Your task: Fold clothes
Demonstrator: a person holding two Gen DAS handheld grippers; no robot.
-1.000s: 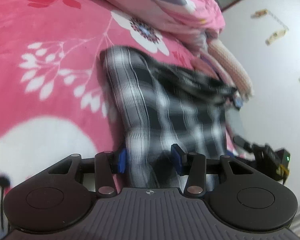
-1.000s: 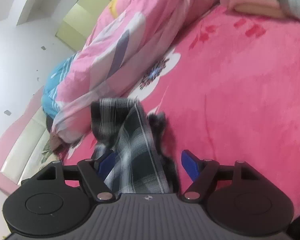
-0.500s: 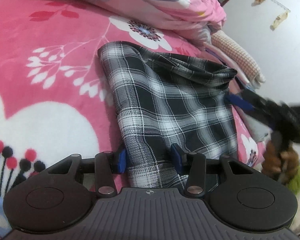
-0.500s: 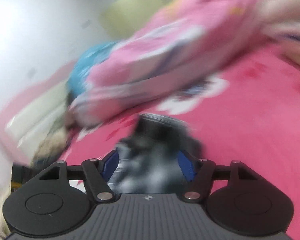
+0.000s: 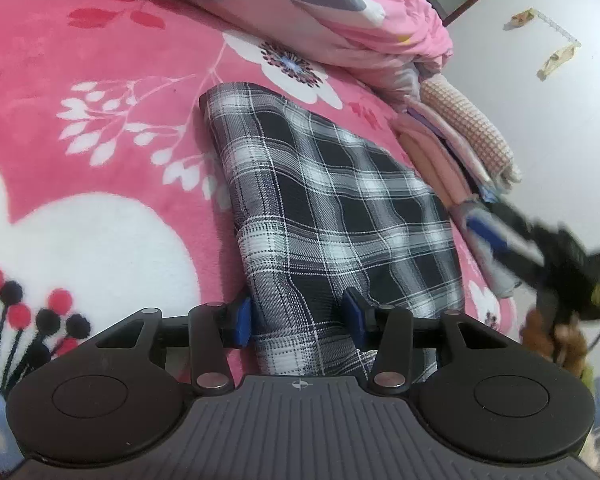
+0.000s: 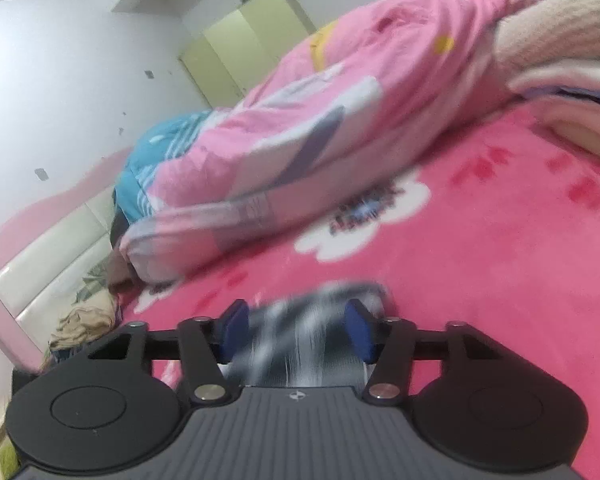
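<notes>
plaid cloth (image 5: 332, 216) lies between the left gripper (image 5: 298, 320) pads, apparently pinched; right gripper (image 6: 296, 330) unclear.

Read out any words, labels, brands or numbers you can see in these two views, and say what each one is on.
No readable text in either view.
A small crosshair mark, not lettering, sits on the body of the left tool and of the right tool.
Faint printing on the pink quilt is too blurred to read.
The plaid cloth bears no label.

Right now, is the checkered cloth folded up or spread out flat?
Folded. The checkered cloth lies doubled on the pink blanket, with a thick layered edge on its left side.
</notes>
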